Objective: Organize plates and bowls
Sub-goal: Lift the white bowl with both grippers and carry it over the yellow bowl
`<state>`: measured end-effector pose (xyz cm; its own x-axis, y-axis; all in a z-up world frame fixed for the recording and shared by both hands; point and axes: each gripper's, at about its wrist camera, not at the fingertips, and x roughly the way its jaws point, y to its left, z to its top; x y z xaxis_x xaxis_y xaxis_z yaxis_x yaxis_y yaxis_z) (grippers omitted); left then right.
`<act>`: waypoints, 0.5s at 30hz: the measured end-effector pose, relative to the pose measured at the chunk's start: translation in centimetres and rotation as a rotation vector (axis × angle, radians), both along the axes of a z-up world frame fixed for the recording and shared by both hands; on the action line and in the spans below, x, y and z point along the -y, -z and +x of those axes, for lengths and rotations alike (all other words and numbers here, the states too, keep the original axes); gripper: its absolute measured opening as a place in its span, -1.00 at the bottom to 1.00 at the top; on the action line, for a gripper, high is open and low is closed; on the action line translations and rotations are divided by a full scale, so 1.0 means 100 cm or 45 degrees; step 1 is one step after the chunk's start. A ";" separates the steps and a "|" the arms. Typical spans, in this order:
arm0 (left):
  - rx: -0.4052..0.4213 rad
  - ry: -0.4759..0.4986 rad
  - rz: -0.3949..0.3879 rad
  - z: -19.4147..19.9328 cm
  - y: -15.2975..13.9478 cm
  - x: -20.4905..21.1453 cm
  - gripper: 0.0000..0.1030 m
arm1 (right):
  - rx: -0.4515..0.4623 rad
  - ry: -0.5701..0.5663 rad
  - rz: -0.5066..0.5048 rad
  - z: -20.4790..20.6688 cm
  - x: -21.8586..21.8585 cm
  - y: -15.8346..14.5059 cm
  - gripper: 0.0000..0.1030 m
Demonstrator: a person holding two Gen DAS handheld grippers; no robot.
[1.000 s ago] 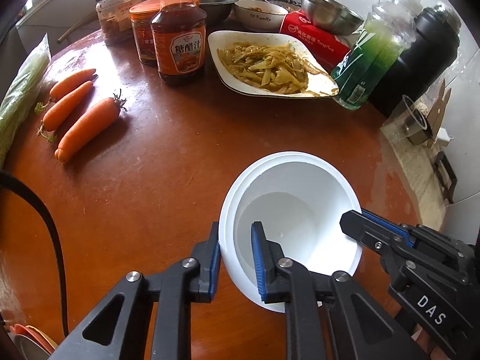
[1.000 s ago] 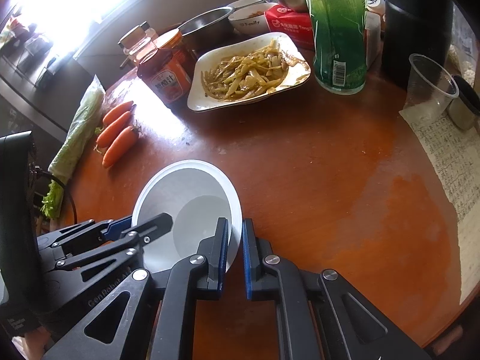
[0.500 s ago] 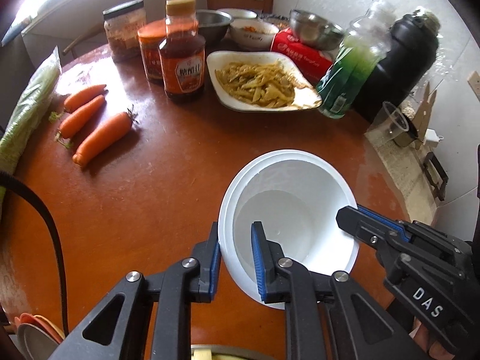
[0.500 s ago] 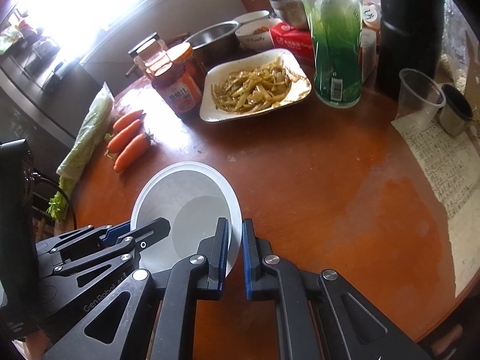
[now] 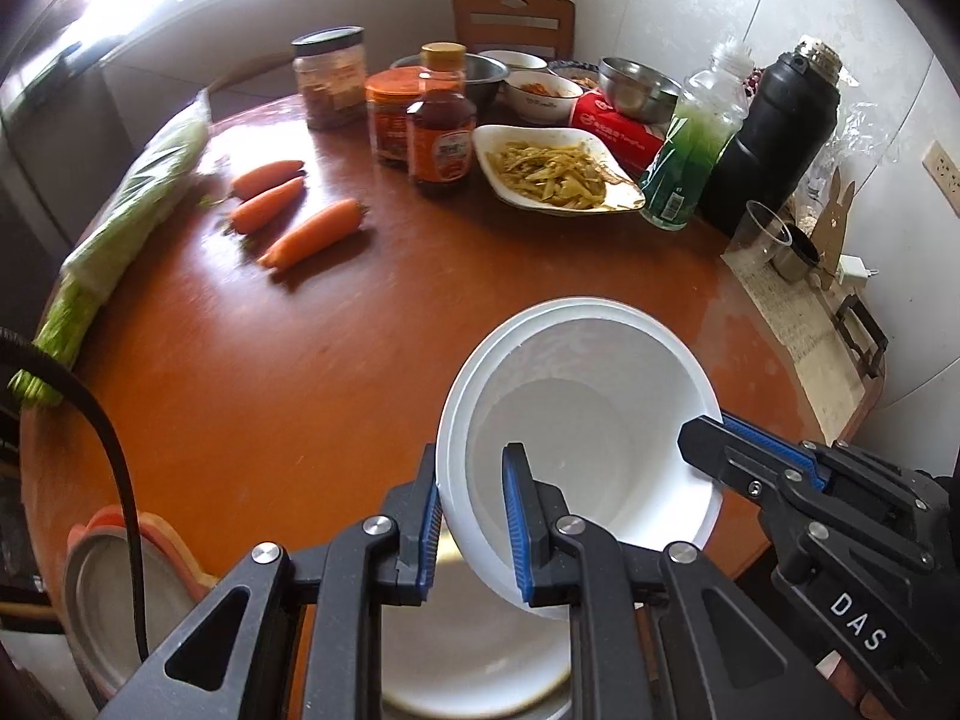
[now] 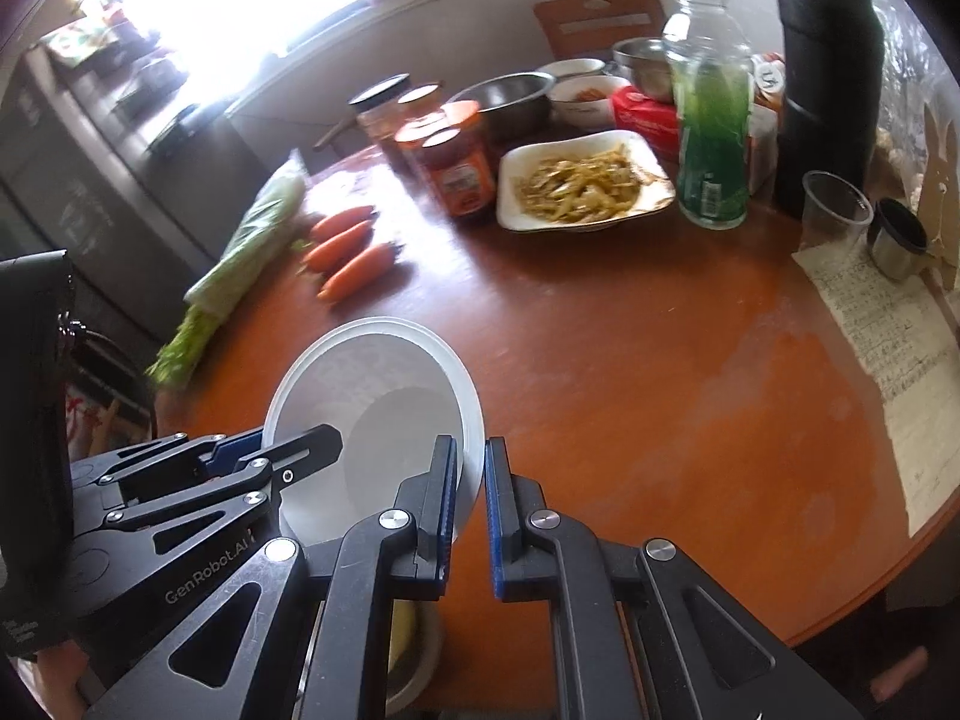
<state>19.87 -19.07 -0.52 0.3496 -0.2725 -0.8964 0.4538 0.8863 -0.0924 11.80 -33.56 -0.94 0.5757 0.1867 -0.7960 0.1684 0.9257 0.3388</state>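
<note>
White bowl [image 5: 594, 414], apparently two nested, given the doubled rim: held clear of the round wooden table [image 5: 384, 312], tilted, above the table's near edge. Both grippers carry it. The left gripper [image 5: 474, 516] pinches the bowl's near-left rim, one blue pad inside the wall and one outside, jaws narrow and closed on it. The right gripper [image 6: 471, 510] grips the opposite rim in the same manner, jaws nearly together with only the thin wall between them.

Below the bowl, at the near edge: a further white dish [image 5: 480, 660] with a darker rim, partly hidden by the left gripper. To its left, a stack of shallow plates [image 5: 102, 594], grey over orange.

Farther out on the table, left: three carrots [image 5: 288, 210] and a bagged bunch of greens [image 5: 132, 210]. Far side: jars and a sauce bottle [image 5: 441, 120], a white dish of cooked vegetables [image 5: 558, 174], steel bowls [image 5: 639, 84], a red packet [image 5: 618, 126], a green drink bottle [image 5: 690, 144], a black flask [image 5: 774, 132]. Right edge: a clear plastic cup [image 6: 834, 210], a small metal cup [image 6: 897, 240], and a written sheet of paper [image 6: 900, 348].
</note>
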 end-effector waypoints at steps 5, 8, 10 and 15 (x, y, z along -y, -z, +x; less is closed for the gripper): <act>0.052 -0.043 -0.008 -0.023 -0.012 -0.024 -0.61 | 0.032 -0.045 -0.033 -0.021 -0.030 -0.011 -0.81; 0.083 -0.041 -0.013 -0.028 -0.015 -0.030 -0.61 | 0.050 -0.042 -0.058 -0.029 -0.040 -0.016 -0.81; 0.100 -0.035 -0.014 -0.034 -0.018 -0.032 -0.61 | 0.061 -0.040 -0.078 -0.035 -0.044 -0.020 -0.81; 0.095 -0.026 -0.026 -0.045 -0.021 -0.041 -0.60 | 0.088 -0.044 -0.081 -0.047 -0.052 -0.028 -0.79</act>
<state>15.36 -14.97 1.61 0.4208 -0.2823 -0.8621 0.4416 0.8939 -0.0771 7.08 -28.40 1.88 0.6239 0.1578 -0.7654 0.1143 0.9504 0.2891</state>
